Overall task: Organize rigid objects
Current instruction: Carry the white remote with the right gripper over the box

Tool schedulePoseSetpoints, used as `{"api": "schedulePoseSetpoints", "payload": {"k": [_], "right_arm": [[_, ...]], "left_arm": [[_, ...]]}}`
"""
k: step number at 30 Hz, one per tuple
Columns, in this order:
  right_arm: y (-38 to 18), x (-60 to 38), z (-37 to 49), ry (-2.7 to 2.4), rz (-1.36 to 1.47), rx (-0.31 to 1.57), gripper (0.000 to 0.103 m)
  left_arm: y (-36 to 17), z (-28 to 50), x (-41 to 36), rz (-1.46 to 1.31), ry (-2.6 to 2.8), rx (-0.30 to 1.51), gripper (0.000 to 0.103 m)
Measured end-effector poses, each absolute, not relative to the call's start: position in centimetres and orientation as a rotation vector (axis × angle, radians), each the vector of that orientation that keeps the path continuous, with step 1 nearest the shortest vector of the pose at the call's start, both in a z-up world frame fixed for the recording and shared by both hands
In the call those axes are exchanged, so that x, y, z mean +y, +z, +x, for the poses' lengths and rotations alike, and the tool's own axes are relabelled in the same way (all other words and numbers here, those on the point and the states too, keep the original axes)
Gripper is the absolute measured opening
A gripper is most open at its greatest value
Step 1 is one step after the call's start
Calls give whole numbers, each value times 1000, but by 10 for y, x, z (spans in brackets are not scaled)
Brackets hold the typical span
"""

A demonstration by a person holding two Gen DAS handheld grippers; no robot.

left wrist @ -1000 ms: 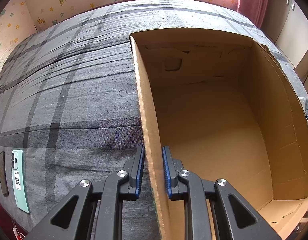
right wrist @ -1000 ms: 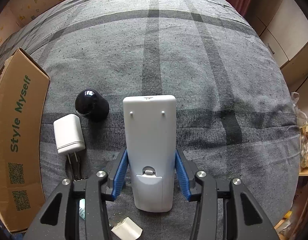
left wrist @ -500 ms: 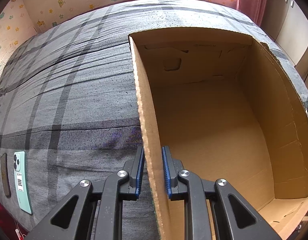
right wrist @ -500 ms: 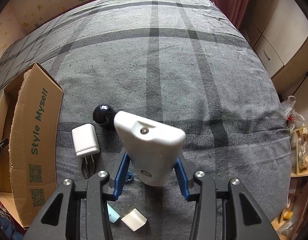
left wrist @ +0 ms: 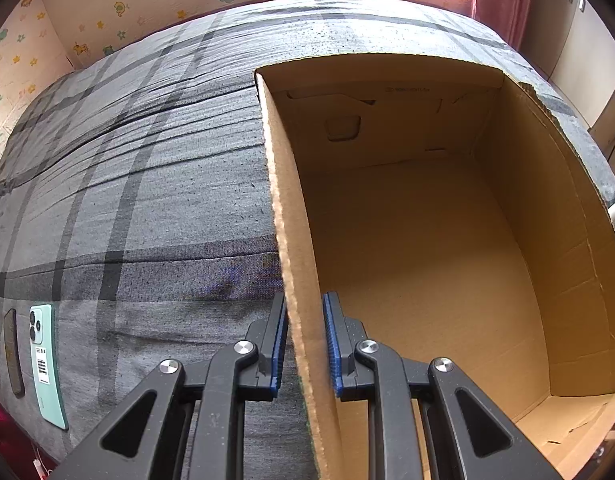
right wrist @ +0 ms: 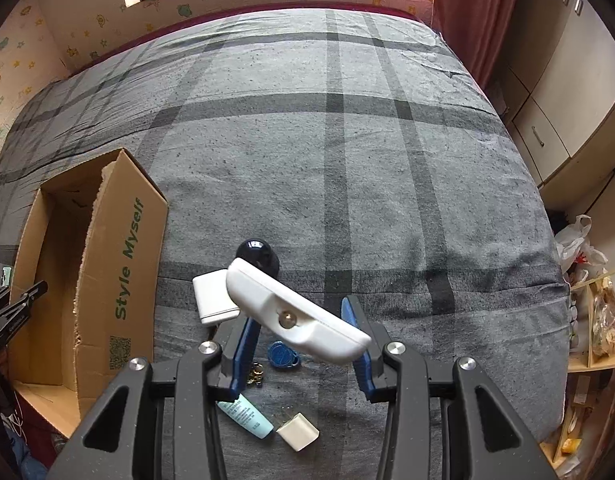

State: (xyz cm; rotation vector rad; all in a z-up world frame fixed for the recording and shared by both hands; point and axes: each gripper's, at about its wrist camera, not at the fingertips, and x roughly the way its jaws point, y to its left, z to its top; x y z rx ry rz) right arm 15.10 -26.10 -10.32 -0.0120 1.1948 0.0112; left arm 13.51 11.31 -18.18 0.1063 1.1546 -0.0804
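The left gripper (left wrist: 304, 344) is pinching the near wall of the cardboard box (left wrist: 427, 240), fingers narrow with the wall sitting right between the pads, probably steadying the box as the drop target. The right gripper (right wrist: 301, 346) is clamping the white remote (right wrist: 295, 312), which is riding tilted between its fingers, its far end leaning left toward the box (right wrist: 119, 264). Beyond those fingertips, a white charger (right wrist: 213, 296) and black cap (right wrist: 257, 254) are waiting on the grey bedspread (right wrist: 347, 160).

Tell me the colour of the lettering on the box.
Green lettering on the brown box, clearest in the right wrist view.
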Motion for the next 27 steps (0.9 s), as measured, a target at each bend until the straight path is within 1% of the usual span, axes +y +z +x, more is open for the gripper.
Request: {"api": "schedulePoseSetpoints", "payload": {"k": [13,27], "right_arm": [[-49,-193,156,130,-89,1125,45],[-28,-110,155,296,-134,1095,45]], "left_arm": [[-181,135,112,117,-77,1154,20],[-180,135,111,117,-75,1154,20]]}}
